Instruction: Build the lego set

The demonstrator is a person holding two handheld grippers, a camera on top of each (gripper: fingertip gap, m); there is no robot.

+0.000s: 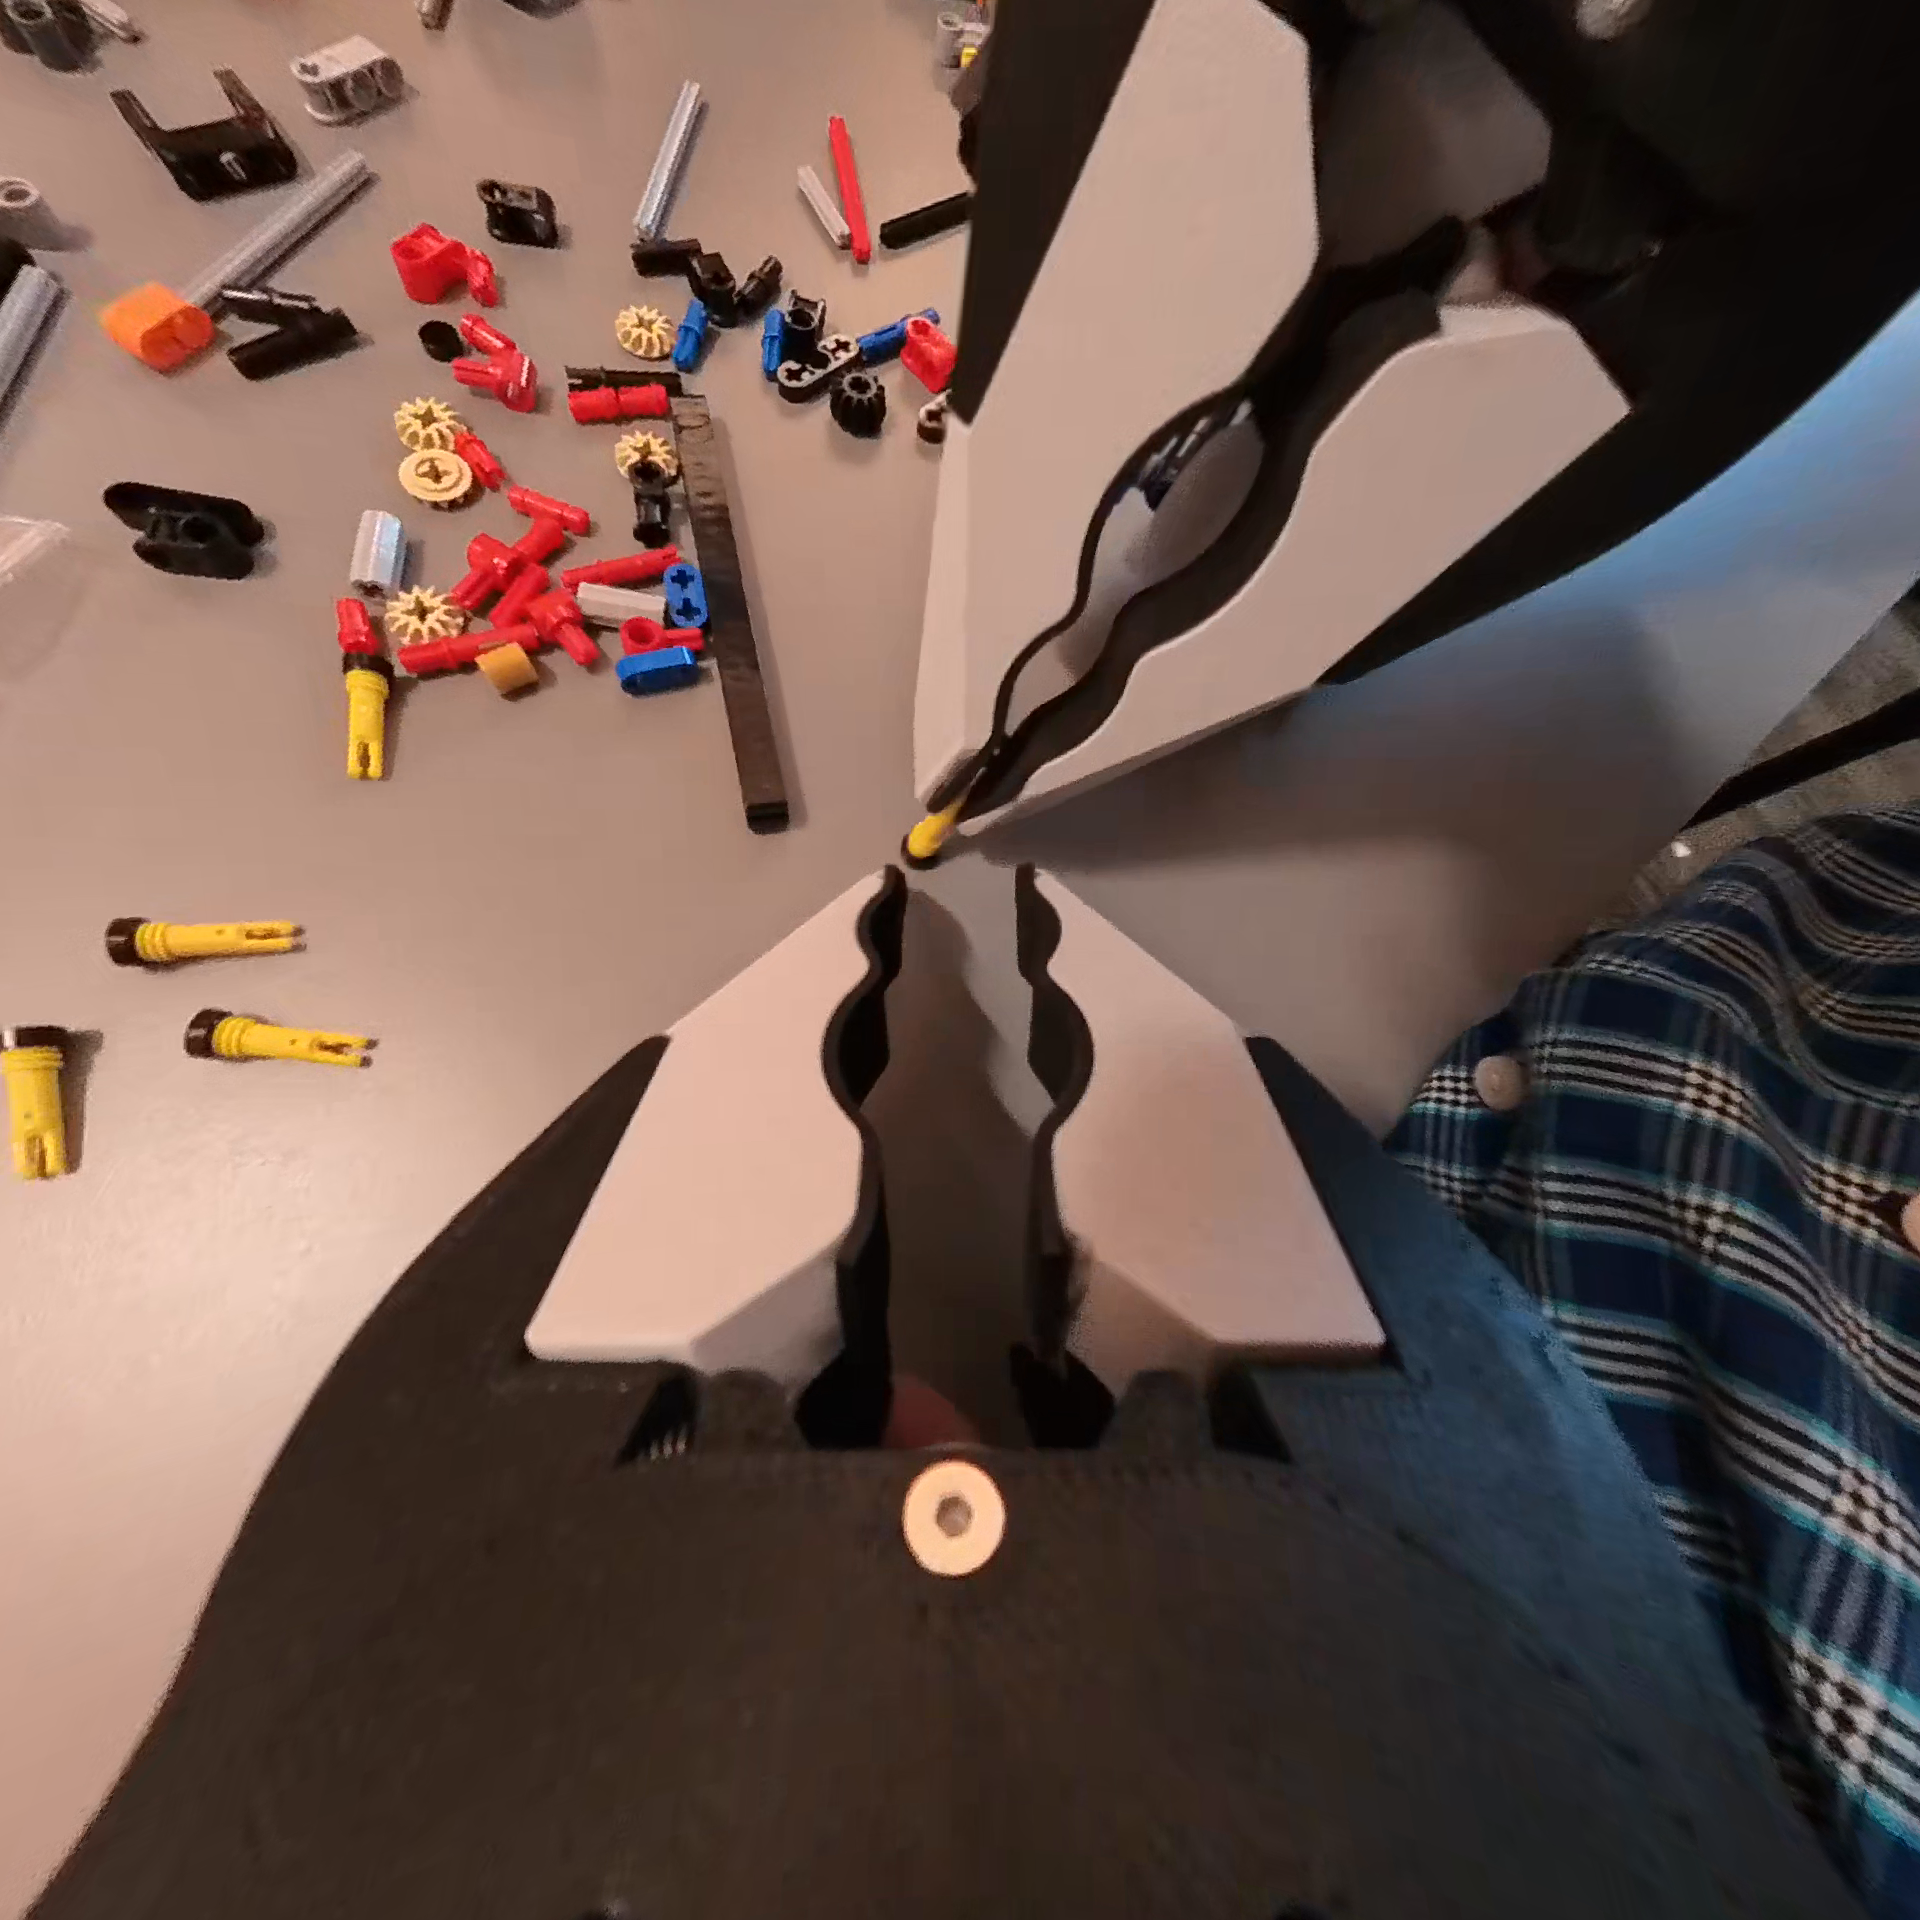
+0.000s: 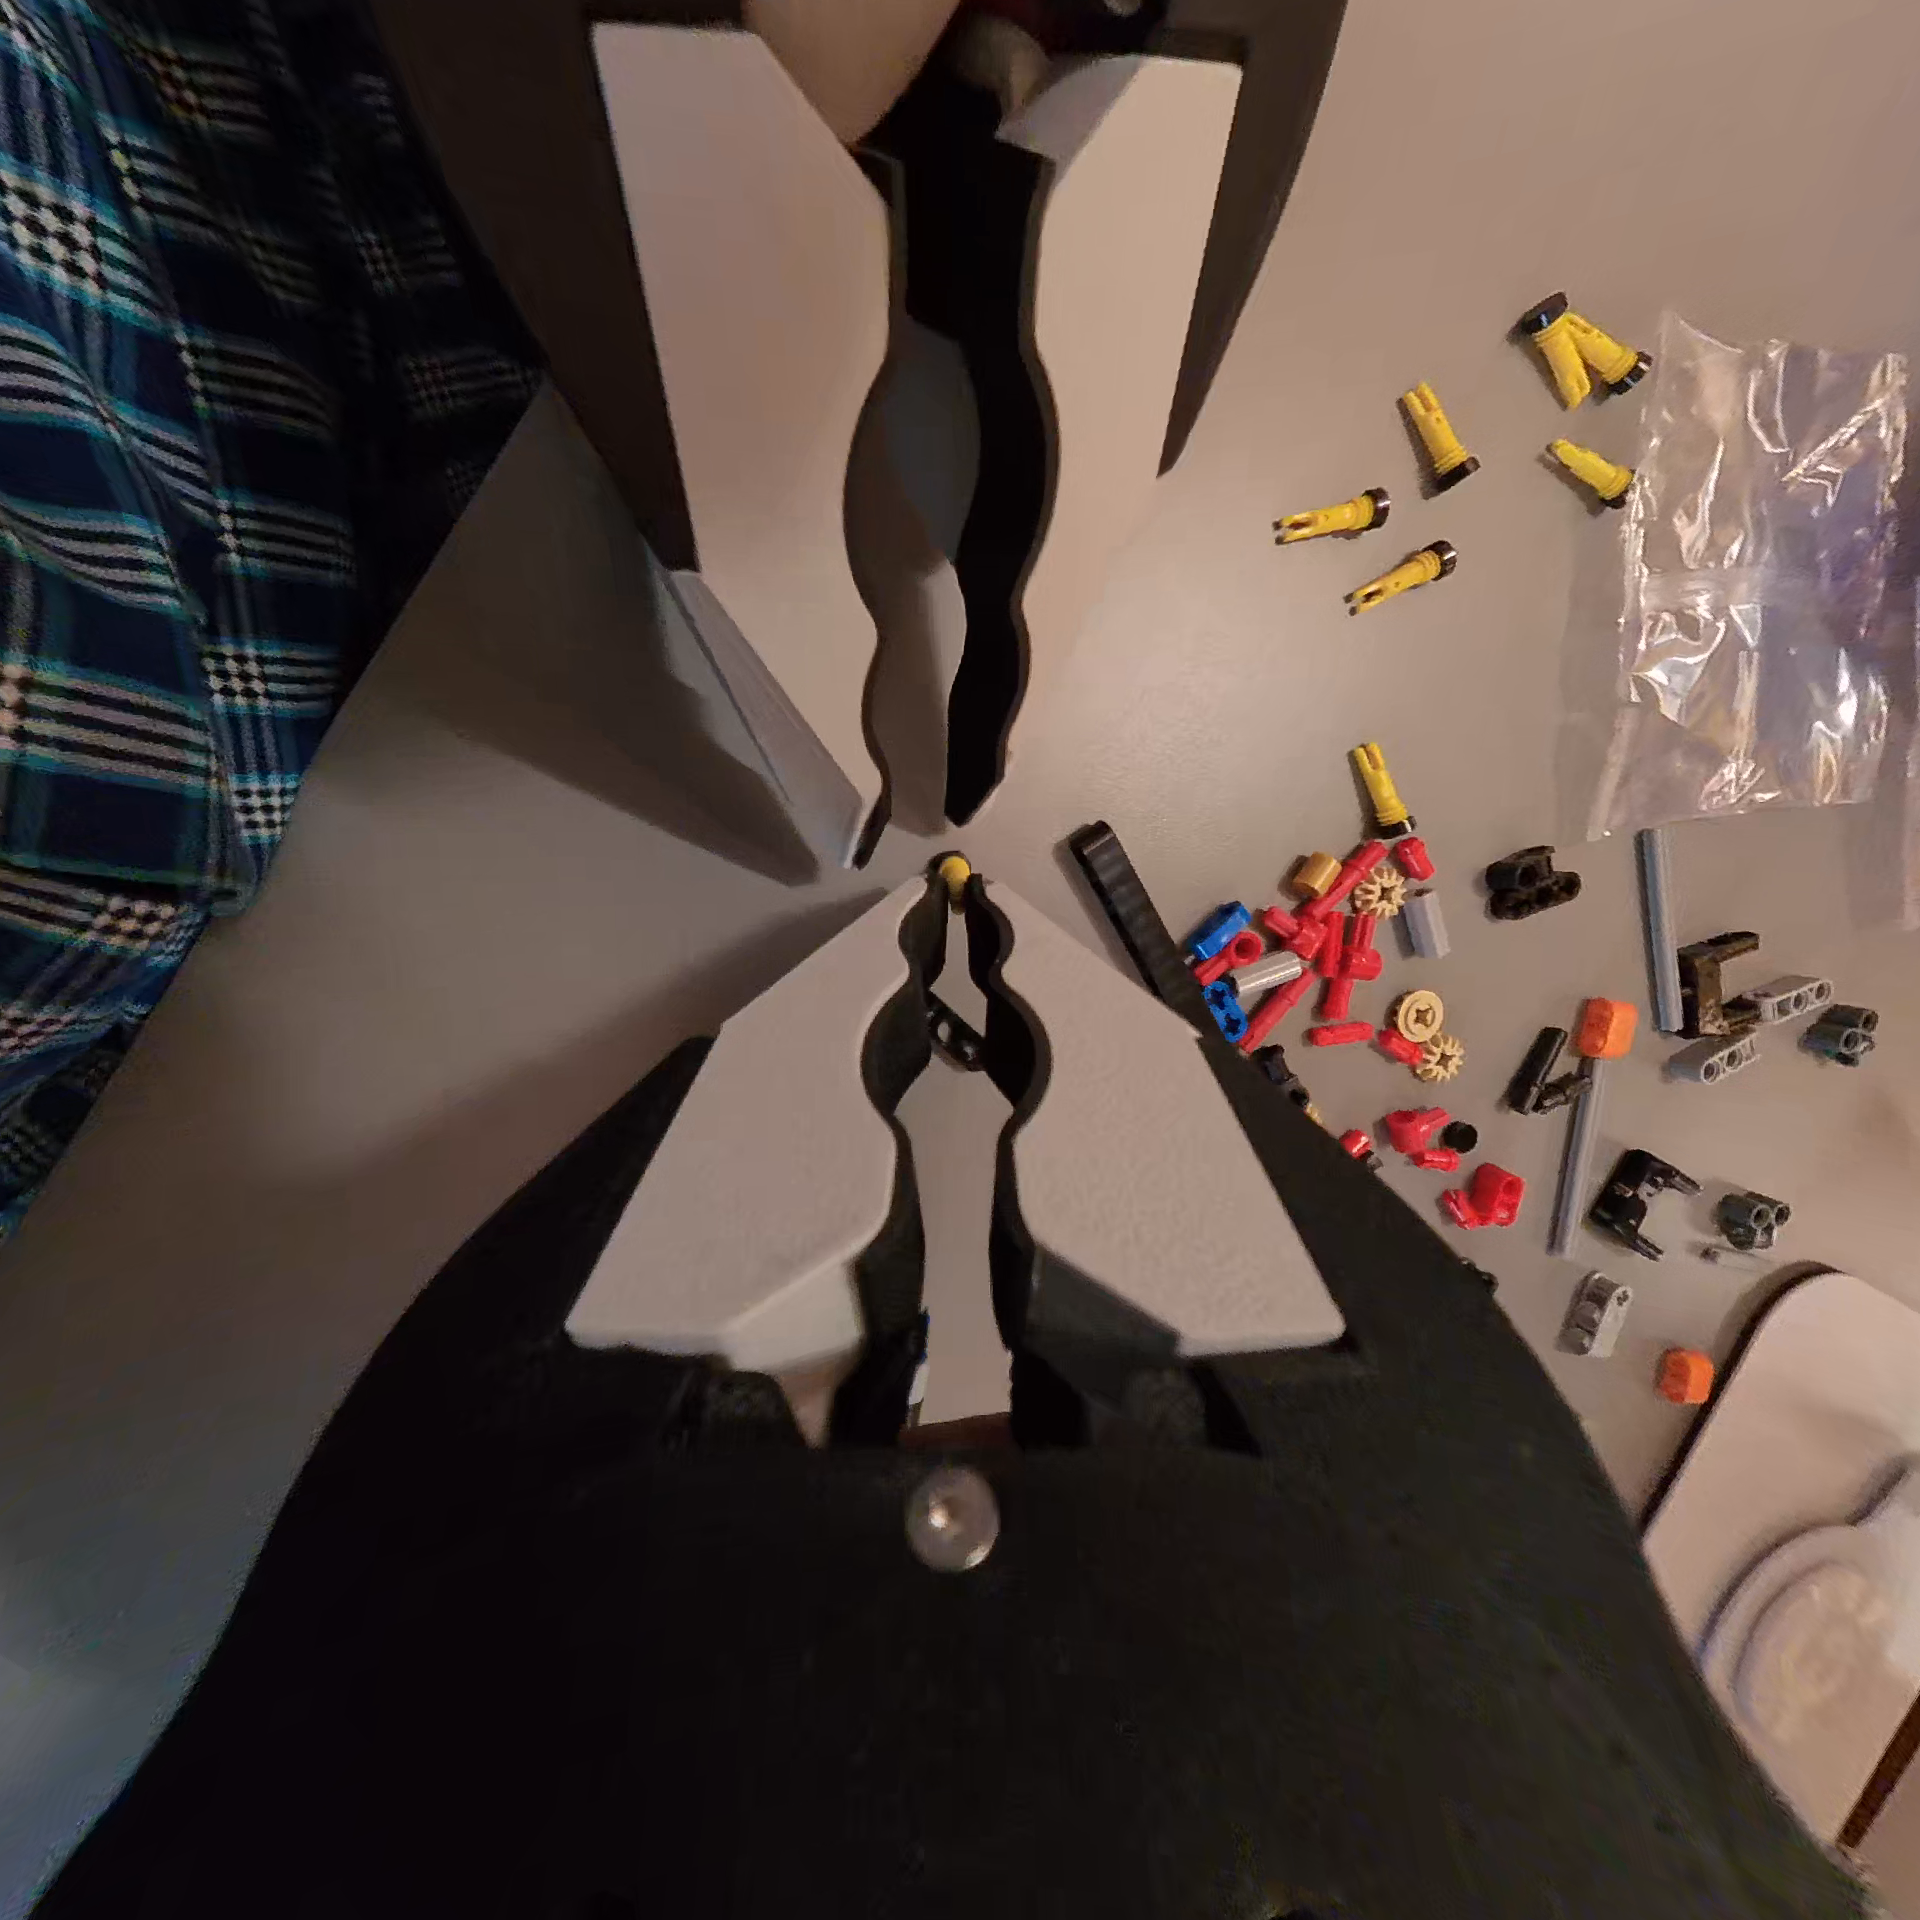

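Observation:
My right gripper (image 2: 951,891) is shut on a small yellow pin (image 2: 950,868), whose end sticks out past the fingertips. A small black piece (image 2: 951,1029) shows between its fingers behind the pin; I cannot tell if it is gripped. In the left wrist view the right gripper (image 1: 951,816) comes in from the upper right with the yellow pin (image 1: 927,837) at its tip. My left gripper (image 1: 961,878) is open and empty, its tips just short of the pin. It faces the pin from above in the right wrist view (image 2: 920,821).
Loose parts lie on the grey table (image 1: 468,1195): a pile of red, blue and tan pieces (image 1: 520,592), a long black toothed bar (image 1: 732,613), several yellow pins (image 1: 208,940). A clear plastic bag (image 2: 1756,582) and a white board (image 2: 1787,1507) lie right. A person's plaid shirt (image 1: 1662,1247) is close. The grippers are tip to tip, or close to it. The right tips stand about 6 centimeters off the long black toothed bar (image 1: 732,613).

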